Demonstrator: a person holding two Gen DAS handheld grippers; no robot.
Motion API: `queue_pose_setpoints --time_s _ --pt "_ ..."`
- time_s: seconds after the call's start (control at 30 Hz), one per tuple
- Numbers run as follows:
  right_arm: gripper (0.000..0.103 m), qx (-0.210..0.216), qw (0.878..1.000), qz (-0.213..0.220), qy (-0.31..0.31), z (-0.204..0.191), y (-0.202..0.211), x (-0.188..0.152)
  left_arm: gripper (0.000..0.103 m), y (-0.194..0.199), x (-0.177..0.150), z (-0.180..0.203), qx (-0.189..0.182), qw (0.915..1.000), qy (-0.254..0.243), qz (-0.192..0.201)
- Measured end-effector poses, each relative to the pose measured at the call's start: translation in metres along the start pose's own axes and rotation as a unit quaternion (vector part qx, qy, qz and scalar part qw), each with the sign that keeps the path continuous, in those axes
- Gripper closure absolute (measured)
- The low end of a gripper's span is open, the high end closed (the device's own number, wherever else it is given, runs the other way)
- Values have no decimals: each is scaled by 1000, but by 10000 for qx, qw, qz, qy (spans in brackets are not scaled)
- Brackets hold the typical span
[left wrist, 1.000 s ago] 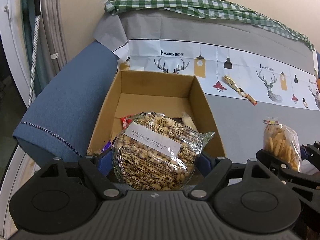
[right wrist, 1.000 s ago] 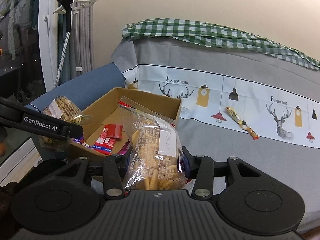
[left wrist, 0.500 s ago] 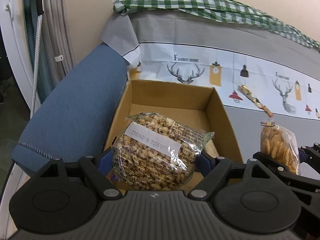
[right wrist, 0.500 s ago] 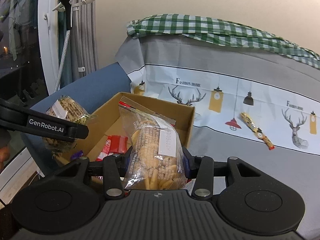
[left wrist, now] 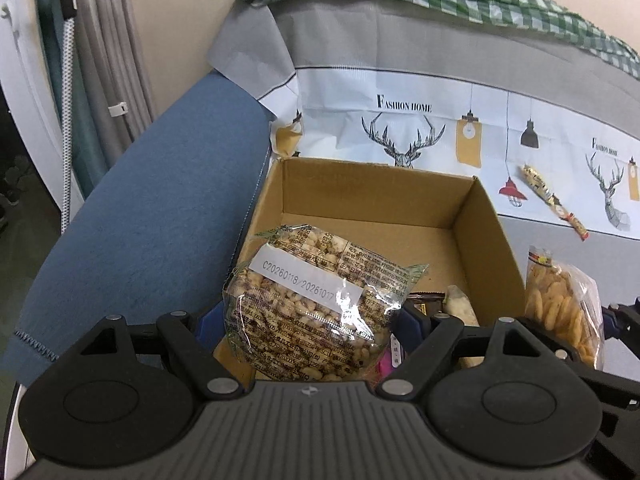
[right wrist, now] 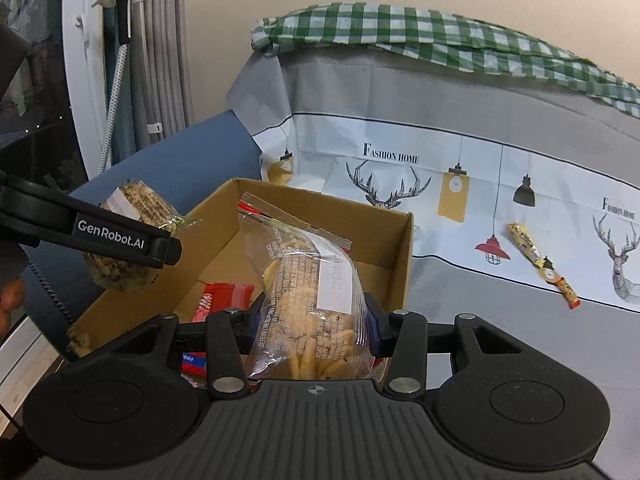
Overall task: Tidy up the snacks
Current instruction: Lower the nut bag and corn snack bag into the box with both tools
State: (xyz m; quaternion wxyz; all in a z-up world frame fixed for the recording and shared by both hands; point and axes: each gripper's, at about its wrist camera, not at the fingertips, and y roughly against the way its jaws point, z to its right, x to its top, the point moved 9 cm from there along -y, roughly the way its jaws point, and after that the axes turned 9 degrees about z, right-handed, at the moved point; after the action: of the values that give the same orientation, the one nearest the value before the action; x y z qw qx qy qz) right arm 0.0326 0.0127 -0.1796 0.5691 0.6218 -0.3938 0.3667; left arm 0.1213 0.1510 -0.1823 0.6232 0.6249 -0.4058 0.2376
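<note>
Over the box (right wrist: 352, 216), cracker bag (right wrist: 312, 300) stands upright, seal topmost.

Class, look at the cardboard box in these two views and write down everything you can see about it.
The cardboard box is plain brown corrugated card, open-topped, with upright walls and a flat floor. It sits on the grey printed sofa cover, beside a blue padded armrest. Its far half looks bare; nearer the cameras lie a red wrapper and other small packets. Both tongs hold snack bags above its near end: a peanut bag and a bag of pale crackers.
</note>
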Motion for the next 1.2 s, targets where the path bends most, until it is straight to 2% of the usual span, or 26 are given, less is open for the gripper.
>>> queue_pose_setpoints --time_s 0.5,1.03,1.13,1.17,1.2 --pt "56 -19 9993 -382 40 7 -62 -22 16 -69 -16 11 32 9984 -119 -554" --pt "56 -50 9979 -651 -21 15 -97 -43 16 -96 -23 18 56 9967 -297 -748" --pt "53 -88 9977 -664 -62 18 -102 -43 12 -97 -21 19 65 9972 -378 -649" --pt "50 -84 9979 -635 -115 20 -103 -41 3 -95 -19 18 81 9976 -406 -557" --pt "44 -71 9981 -582 -167 21 -102 -39 0 -90 -15 17 123 9981 -441 -417"
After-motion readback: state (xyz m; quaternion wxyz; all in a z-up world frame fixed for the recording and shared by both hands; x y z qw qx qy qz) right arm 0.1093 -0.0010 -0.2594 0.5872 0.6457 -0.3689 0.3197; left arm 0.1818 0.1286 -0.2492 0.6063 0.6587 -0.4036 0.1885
